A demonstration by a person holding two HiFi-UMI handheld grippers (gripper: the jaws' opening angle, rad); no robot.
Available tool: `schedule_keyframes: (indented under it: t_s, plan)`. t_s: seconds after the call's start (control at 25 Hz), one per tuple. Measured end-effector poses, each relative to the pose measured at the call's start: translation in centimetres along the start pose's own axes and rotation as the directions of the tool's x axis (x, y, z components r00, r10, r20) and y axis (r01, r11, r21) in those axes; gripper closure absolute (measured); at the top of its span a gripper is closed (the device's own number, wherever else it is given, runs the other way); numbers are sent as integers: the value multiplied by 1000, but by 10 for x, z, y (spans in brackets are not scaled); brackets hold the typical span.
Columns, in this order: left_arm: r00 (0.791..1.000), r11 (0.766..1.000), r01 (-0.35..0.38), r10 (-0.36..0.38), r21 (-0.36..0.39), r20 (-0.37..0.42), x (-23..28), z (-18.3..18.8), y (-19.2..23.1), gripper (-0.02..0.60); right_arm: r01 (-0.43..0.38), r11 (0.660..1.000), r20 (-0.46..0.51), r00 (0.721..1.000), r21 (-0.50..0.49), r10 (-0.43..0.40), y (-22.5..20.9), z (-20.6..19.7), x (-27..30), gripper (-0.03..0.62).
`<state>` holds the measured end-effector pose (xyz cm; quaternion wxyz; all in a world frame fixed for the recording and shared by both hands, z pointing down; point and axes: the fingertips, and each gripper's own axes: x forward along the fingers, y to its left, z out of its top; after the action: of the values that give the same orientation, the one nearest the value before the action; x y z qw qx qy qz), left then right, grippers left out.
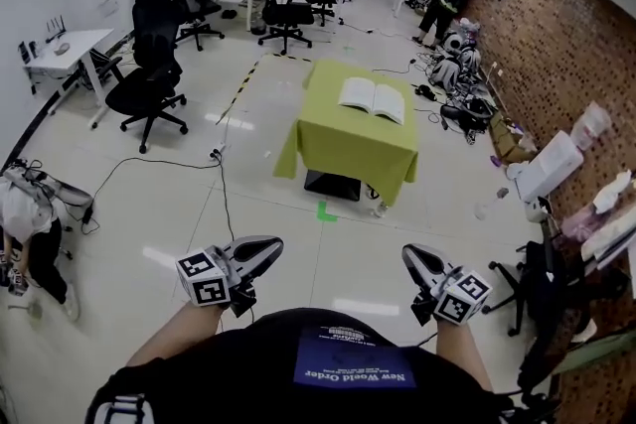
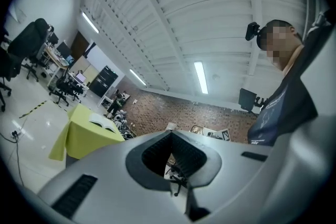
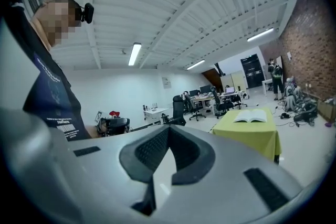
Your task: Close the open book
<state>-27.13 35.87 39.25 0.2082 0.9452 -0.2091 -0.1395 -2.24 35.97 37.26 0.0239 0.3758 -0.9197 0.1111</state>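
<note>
Well, your left gripper (image 1: 262, 250) and right gripper (image 1: 416, 259) are both pinched together on nothing, well apart from the open book (image 1: 373, 100) lying flat on the green-clothed table (image 1: 348, 156); its pages look light and floppy from here, so take one half by its outer edge.

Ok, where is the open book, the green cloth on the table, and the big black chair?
Open white paper book (image 1: 373, 100): head view, on the middle fold.
Yellow-green fabric tablecloth (image 1: 348, 164): head view, on the front hanging side.
Black wheeled office chair (image 1: 156, 20): head view, on the backrest.
</note>
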Motion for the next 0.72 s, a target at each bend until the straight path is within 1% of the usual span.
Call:
schedule_keyframes:
  t_s: [0.12,0.2,0.28,0.44,0.56,0.64,0.72]
  plan:
    - [999,999,-40,39,36,8,26,5,13,575,-55,998,9,998,-4,55,-35,3,14,608]
    - [997,996,-73,71,58,33,51,17,20,575,-85,996,8,996,-1,85,-65,11,20,608]
    - [993,992,-106,102,65,65,76,29,22,575,-116,993,4,993,-2,116,-95,24,25,608]
    - [984,982,-162,155,93,83,126,34,27,575,-179,983,4,984,-43,179,-148,51,27,608]
    - [981,982,-169,160,78,111,166,37,31,575,-201,979,13,979,-46,202,-187,60,25,608]
    - [983,983,-166,159,76,96,189,35,33,575,-206,978,25,978,-35,207,-209,62,24,608]
    - [984,982,-170,165,81,61,206,33,37,575,-202,979,37,979,-14,203,-228,61,22,608]
